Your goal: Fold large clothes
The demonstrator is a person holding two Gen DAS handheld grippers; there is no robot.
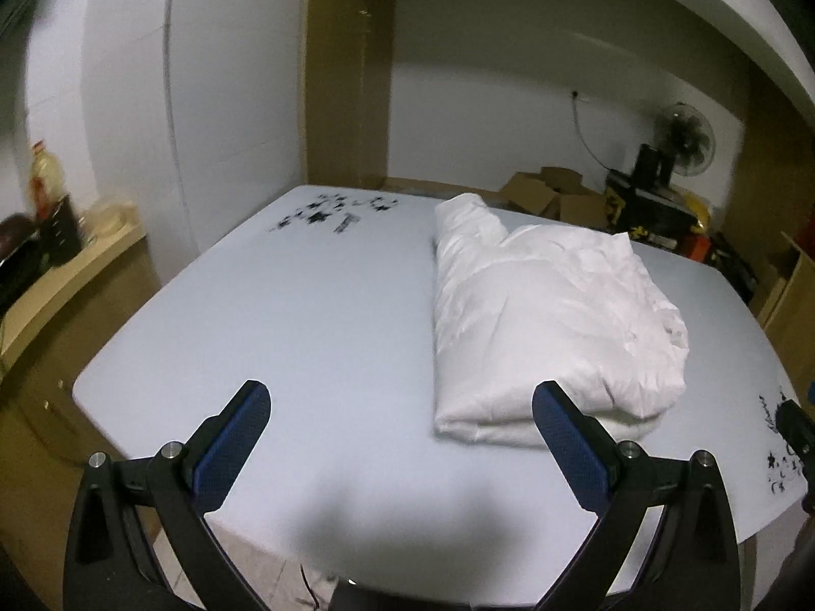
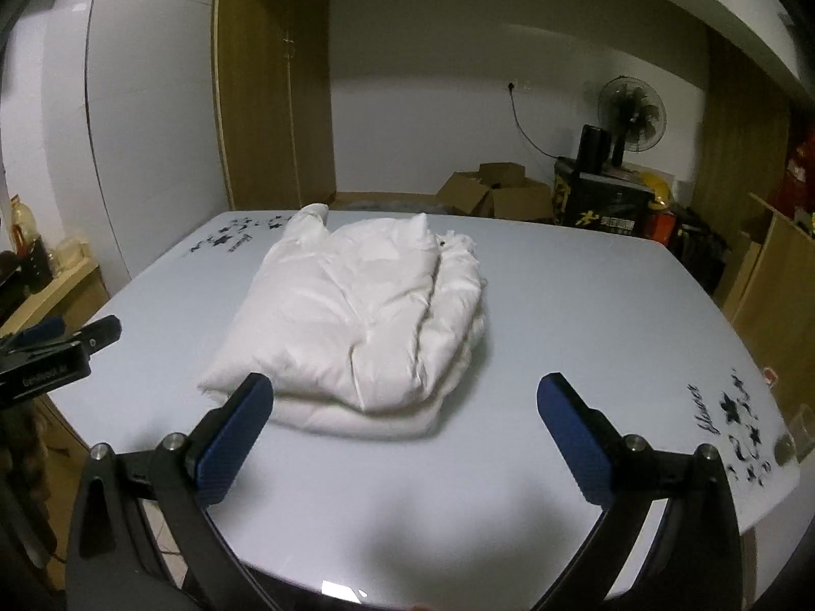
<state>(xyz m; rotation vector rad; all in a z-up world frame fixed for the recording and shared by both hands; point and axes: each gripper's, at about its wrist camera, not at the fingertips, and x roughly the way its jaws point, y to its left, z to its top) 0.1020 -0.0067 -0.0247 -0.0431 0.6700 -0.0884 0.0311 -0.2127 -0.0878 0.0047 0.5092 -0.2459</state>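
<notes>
My view covers a pale table [image 2: 586, 305] with black star prints at its far-left corner [image 2: 229, 239] and near-right corner [image 2: 738, 422]; beside the right-hand prints runs a cursive word that I cannot read. Behind the table stand a wooden wardrobe [image 2: 270, 81], open cardboard boxes [image 2: 494, 188], a black fan [image 2: 631, 107] and a black box with yellow lettering [image 2: 601, 203], too small to read. A shelf with bottles [image 1: 51, 193] lies at far left.

The white garment [image 2: 367, 315] lies folded in a thick bundle at mid-table, one sleeve end reaching the far edge.

My left gripper [image 1: 402, 397] is spread wide and holds nothing; its right finger [image 1: 570, 443] overlaps the bundle's near edge in view, contact uncertain. My right gripper [image 2: 407, 387] is likewise spread wide and empty, its left finger [image 2: 234, 438] before the bundle's near-left corner. The left gripper's body shows partial white lettering.
</notes>
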